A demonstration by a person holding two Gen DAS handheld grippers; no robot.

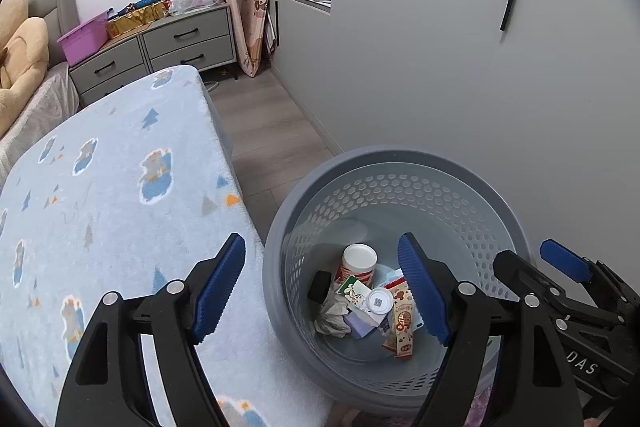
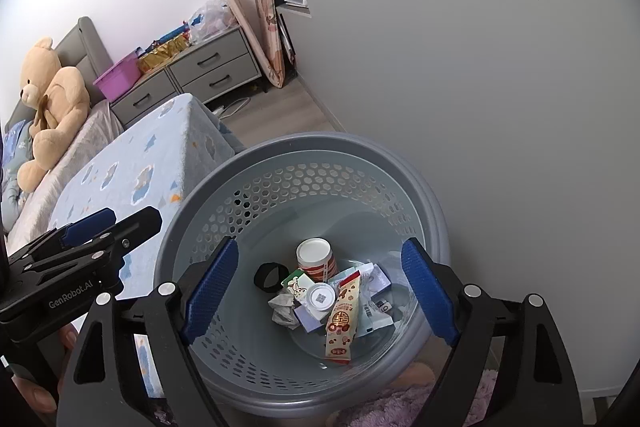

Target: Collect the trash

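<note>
A grey perforated bin (image 1: 472, 171) (image 2: 280, 147) stands on the floor by the bed. Inside lie a red-and-white cup (image 1: 359, 261) (image 2: 314, 255), a snack wrapper (image 1: 402, 323) (image 2: 342, 319), a white lid (image 1: 379, 301) (image 2: 320, 297), crumpled paper (image 1: 332, 315) (image 2: 282, 309), a green-white carton (image 2: 298, 283), a black band (image 2: 271, 277) and other scraps. My left gripper (image 1: 328, 287) is open and empty, above the bin's left rim. My right gripper (image 2: 320, 295) is open and empty, above the bin's mouth; it also shows in the left wrist view (image 1: 532, 263).
The bed with a blue patterned blanket (image 1: 112, 195) (image 2: 132, 163) is left of the bin. A grey wardrobe wall (image 1: 460, 47) (image 2: 500, 107) is right behind it. Drawers (image 1: 180, 43) with a purple box (image 1: 82, 41) stand at the back. A teddy bear (image 2: 52, 95) sits on the bed.
</note>
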